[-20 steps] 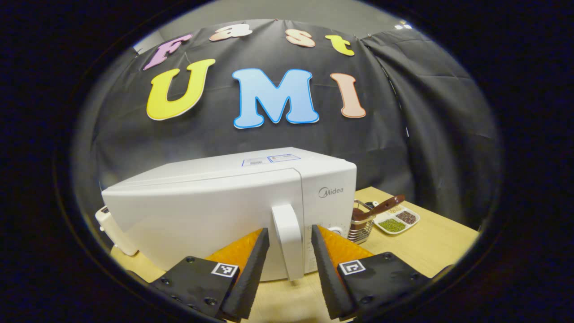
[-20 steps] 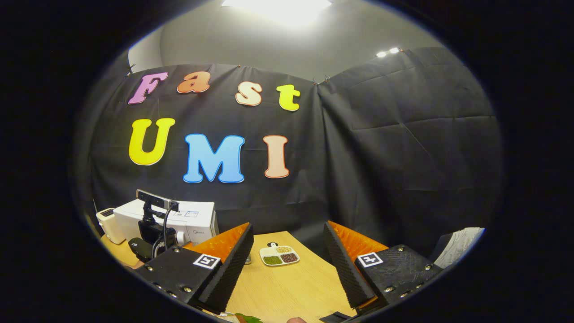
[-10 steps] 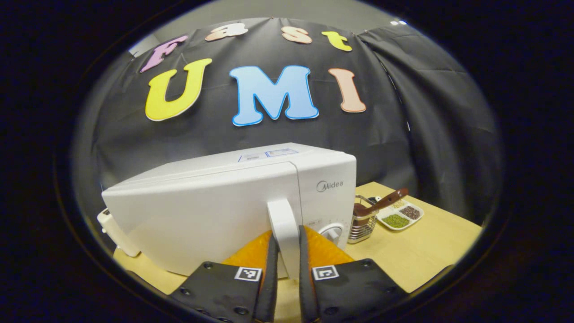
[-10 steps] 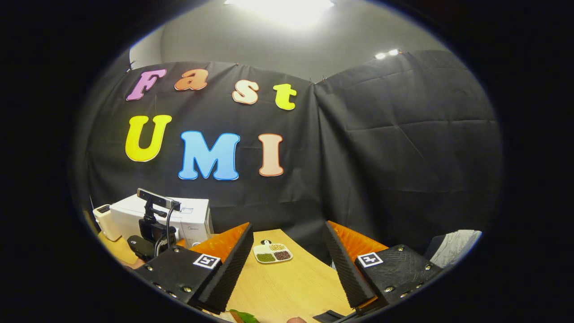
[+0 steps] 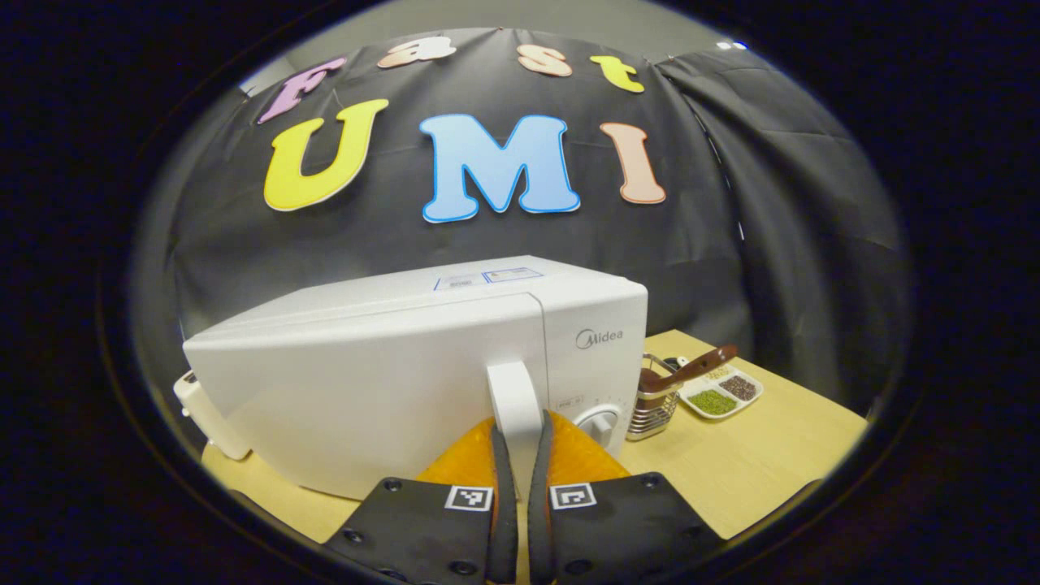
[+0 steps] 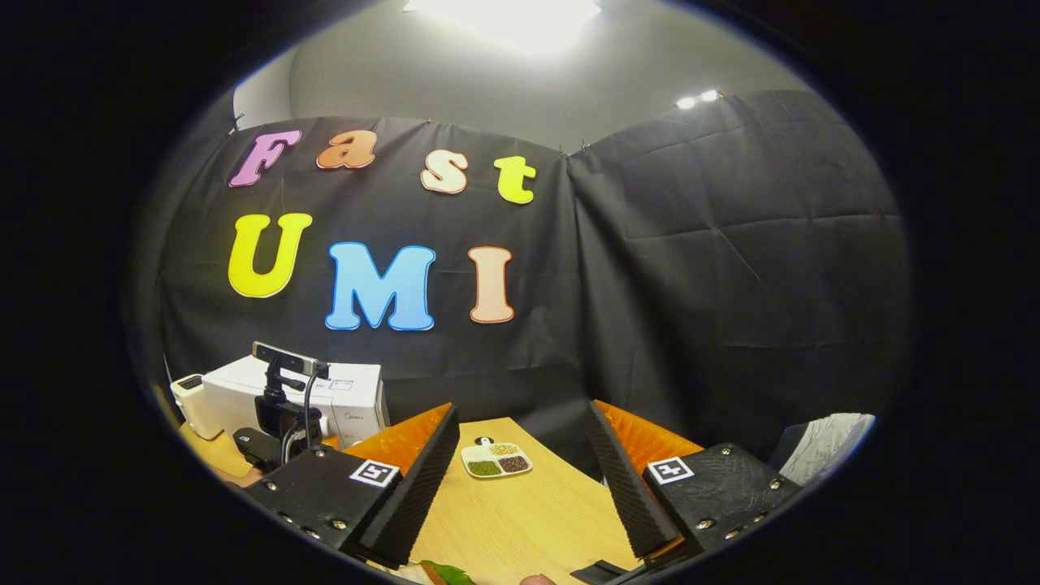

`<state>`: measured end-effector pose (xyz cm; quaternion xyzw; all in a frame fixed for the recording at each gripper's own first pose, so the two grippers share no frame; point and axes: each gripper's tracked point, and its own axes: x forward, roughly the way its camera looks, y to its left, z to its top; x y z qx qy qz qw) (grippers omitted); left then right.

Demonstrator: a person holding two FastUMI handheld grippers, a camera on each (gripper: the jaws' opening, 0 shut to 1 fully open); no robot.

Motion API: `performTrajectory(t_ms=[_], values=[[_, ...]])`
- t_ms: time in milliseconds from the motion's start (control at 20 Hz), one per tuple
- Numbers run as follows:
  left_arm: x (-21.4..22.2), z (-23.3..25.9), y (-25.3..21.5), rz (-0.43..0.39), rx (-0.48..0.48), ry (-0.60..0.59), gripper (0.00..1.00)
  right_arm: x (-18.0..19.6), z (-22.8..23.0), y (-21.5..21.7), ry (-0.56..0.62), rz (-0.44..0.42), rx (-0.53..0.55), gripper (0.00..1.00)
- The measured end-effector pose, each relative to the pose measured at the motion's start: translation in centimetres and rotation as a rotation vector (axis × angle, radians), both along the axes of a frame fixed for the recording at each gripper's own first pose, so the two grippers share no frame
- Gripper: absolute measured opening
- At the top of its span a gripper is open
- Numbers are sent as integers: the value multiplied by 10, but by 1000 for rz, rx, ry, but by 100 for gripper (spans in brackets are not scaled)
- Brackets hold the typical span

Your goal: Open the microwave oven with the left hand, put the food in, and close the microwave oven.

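One white microwave oven (image 5: pixel 406 366) is sitting on the wooden table (image 5: pixel 756 455) in the left gripper view, its door closed and its one vertical door handle (image 5: pixel 514 406) standing at the door's right edge. The left gripper (image 5: pixel 517 455) is clamping that handle, its two fingers pressing on either side of the handle's lower part with almost no gap left. To the right of the microwave oven, one wire basket (image 5: pixel 654 402) is standing just beside the oven with one brown-handled utensil (image 5: pixel 695 366) leaning out of it, and one white divided dish (image 5: pixel 719 394) of grains is lying just beyond the basket. One small white appliance (image 5: pixel 203 414) is showing at the oven's left end.

In the right gripper view, the right gripper (image 6: pixel 520 463) is hovering well to the right of the microwave oven, its two fingers spread wide and holding nothing. One green leafy bit of food (image 6: pixel 443 574) is showing at the bottom edge, too cut off to identify.
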<state>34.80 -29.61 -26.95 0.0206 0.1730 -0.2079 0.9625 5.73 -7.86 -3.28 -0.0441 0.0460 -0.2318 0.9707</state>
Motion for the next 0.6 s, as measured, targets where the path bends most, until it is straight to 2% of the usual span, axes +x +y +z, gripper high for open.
performTrajectory(t_ms=[600], values=[[0,1,1,14,-17,25,12,8,2,-2,-1,27,-5,95]])
